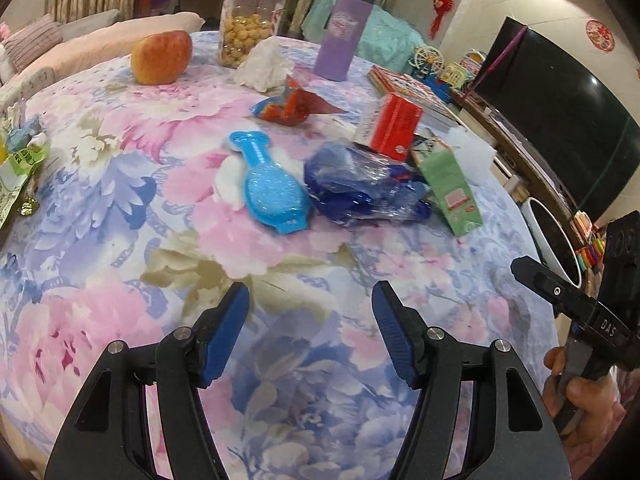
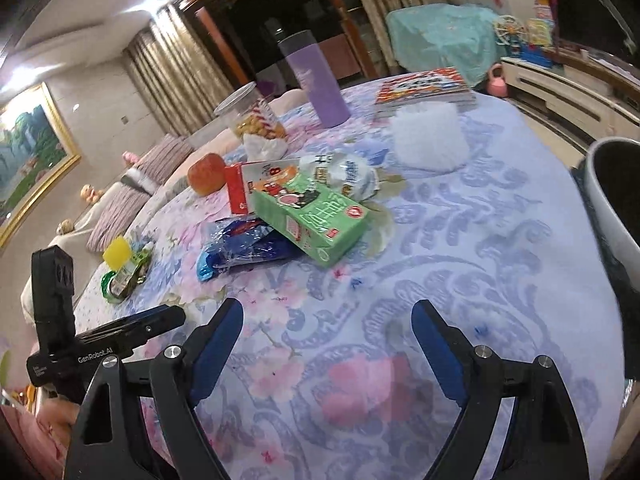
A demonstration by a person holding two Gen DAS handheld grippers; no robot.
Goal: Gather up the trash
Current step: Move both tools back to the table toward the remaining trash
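Both open grippers (image 1: 311,300) (image 2: 327,318) hover over bare tablecloth (image 1: 120,208), bin (image 2: 608,184) at right edge.

White bin (image 2: 612,208) — cut off at the frame's edge; contents perhaps none.

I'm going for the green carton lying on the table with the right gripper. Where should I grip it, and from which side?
Grip the green carton across its narrow side faces at the near end, coming from the bare cloth in front of the right gripper. It lies flat but tilted, its far end propped on the blue plastic bag and the red box; the near end looks clear.
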